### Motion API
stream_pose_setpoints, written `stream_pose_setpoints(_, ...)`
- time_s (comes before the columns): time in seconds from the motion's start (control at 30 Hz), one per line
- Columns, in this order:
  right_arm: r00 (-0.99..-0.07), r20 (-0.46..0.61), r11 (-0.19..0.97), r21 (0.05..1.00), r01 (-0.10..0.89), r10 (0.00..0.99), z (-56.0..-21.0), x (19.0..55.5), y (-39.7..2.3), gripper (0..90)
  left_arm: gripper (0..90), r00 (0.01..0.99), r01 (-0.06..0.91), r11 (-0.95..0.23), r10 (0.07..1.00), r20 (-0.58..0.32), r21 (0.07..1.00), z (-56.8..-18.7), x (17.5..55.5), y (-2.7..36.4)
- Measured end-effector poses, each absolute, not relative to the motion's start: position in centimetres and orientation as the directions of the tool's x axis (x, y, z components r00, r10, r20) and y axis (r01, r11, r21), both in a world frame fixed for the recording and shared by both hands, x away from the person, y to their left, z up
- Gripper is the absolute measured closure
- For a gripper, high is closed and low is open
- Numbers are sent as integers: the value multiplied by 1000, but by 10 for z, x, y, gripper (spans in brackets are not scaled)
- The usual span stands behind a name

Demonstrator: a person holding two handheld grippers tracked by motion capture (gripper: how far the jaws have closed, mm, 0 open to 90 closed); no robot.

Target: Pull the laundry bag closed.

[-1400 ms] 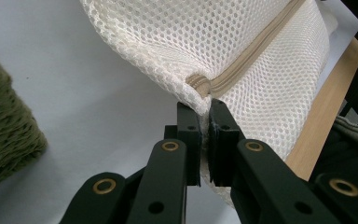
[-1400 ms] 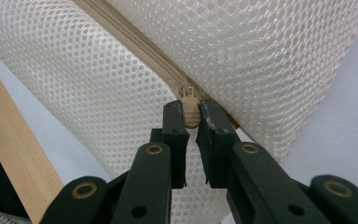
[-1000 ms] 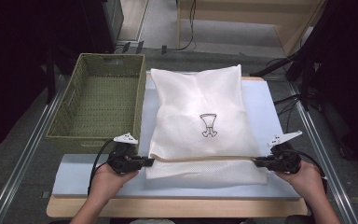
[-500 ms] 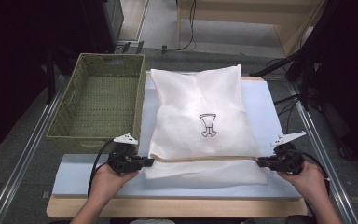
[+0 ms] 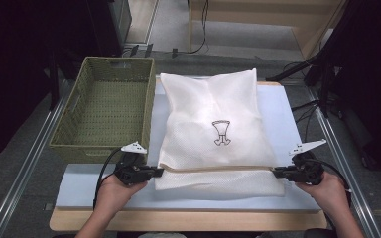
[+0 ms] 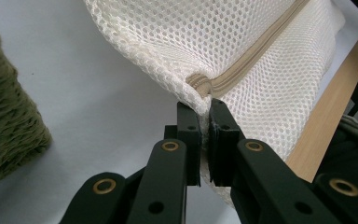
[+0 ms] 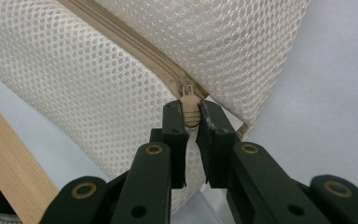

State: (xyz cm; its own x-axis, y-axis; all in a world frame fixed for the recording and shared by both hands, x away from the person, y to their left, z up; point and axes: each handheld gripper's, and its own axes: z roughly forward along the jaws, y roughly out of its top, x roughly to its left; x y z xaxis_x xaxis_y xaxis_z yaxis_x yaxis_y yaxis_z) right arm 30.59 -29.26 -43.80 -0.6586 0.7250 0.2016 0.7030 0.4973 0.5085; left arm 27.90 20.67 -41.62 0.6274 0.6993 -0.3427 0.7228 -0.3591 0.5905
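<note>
A white mesh laundry bag (image 5: 213,124) lies flat on the pale mat, a small dark emblem on its top. A beige zipper (image 5: 213,168) runs across its near end. My left gripper (image 5: 159,171) is shut on the bag's left corner, where the mesh (image 6: 261,93) and the zipper's end (image 6: 199,85) sit just past the jaw tips (image 6: 204,112). My right gripper (image 5: 275,172) is shut on the zipper pull (image 7: 190,105) at the bag's right end, the pull pinched between the tips (image 7: 191,114). The zipper looks closed along its length (image 7: 135,46).
A green woven basket (image 5: 104,111) stands left of the bag, and its wall shows in the left gripper view (image 6: 4,126). The mat (image 5: 287,114) rests on a wooden tabletop whose near edge (image 5: 188,220) runs along the front. Cables and dark stands lie beyond the table.
</note>
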Motion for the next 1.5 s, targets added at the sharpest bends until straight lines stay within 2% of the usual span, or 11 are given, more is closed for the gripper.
stream_pose_setpoints(0.17,-683,167,532,507,678,711,-437,306,-286,821,850,620,729,-347,701,-353,590,-418,279,208)
stream_pose_setpoints(0.47,-707,185,542,522,659,682,-438,305,-283,793,811,627,724,-351,694,-353,594,-421,280,209)
stream_pose_setpoints(0.5,-707,178,544,521,657,684,-438,305,-281,764,806,628,724,-353,693,-353,593,-421,280,209)
stream_pose_setpoints(0.73,-690,172,536,509,673,703,-438,307,-285,752,784,635,715,-356,691,-346,601,-421,280,209)
stream_pose_setpoints(0.83,-662,174,502,522,690,728,-436,308,-290,647,731,628,718,-344,695,-349,605,-420,280,211)
stream_pose_setpoints(1.03,-645,173,456,575,680,744,-433,309,-296,547,655,626,708,-336,705,-333,621,-413,276,216)
stream_pose_setpoints(1.23,-654,160,438,622,648,740,-430,309,-295,476,565,621,701,-317,711,-330,639,-409,272,224)
stream_pose_setpoints(1.5,-663,152,415,671,614,733,-427,312,-292,434,455,609,700,-316,733,-303,641,-409,266,234)
